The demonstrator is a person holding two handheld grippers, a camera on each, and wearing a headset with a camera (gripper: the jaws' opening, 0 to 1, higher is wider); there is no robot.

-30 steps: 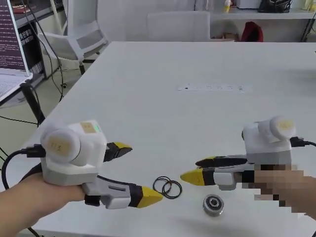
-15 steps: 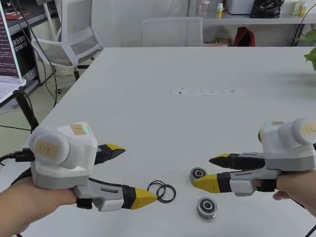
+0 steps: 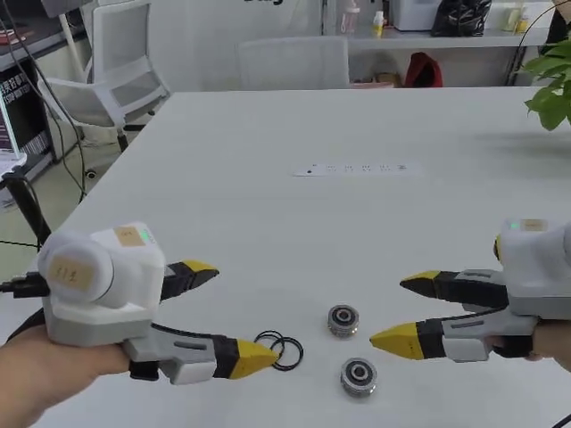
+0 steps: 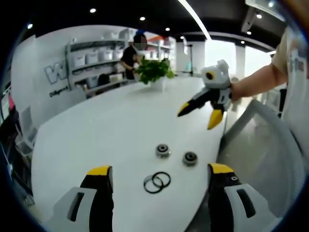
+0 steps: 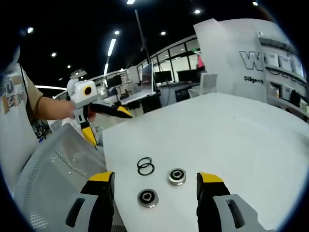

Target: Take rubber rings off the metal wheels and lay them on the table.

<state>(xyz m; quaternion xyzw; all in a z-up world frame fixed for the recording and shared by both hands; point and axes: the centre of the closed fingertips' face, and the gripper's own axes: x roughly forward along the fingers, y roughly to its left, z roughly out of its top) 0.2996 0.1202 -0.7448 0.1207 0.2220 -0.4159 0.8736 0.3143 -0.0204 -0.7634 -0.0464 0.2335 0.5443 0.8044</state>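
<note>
Two small metal wheels lie on the white table (image 3: pixel 294 223) near its front edge: one (image 3: pixel 343 319) farther back, one (image 3: pixel 358 375) nearer me. Two black rubber rings (image 3: pixel 278 349) lie overlapped just left of them. My left gripper (image 3: pixel 212 316) is open, its lower yellow tip beside the rings. At the right, my right gripper (image 3: pixel 403 309) is open and empty, pointing left at the wheels. The left gripper view has the rings (image 4: pixel 157 181) and both wheels (image 4: pixel 163 150) (image 4: pixel 189 158) ahead; the right gripper view shows the wheels (image 5: pixel 176 176) (image 5: pixel 147 197) and rings (image 5: pixel 145 166).
A paper strip (image 3: pixel 352 168) lies at mid-table. White chairs (image 3: pixel 120 62) stand beyond the far-left corner, a shelf with bottles at the back. A green plant (image 3: pixel 549 89) reaches in at the right. A person (image 4: pixel 131 53) stands far off by shelves.
My head has shifted, so the whole scene has slid. My right gripper has drawn back to the right, uncovering the second wheel. The left gripper's tip still lies by the rings.
</note>
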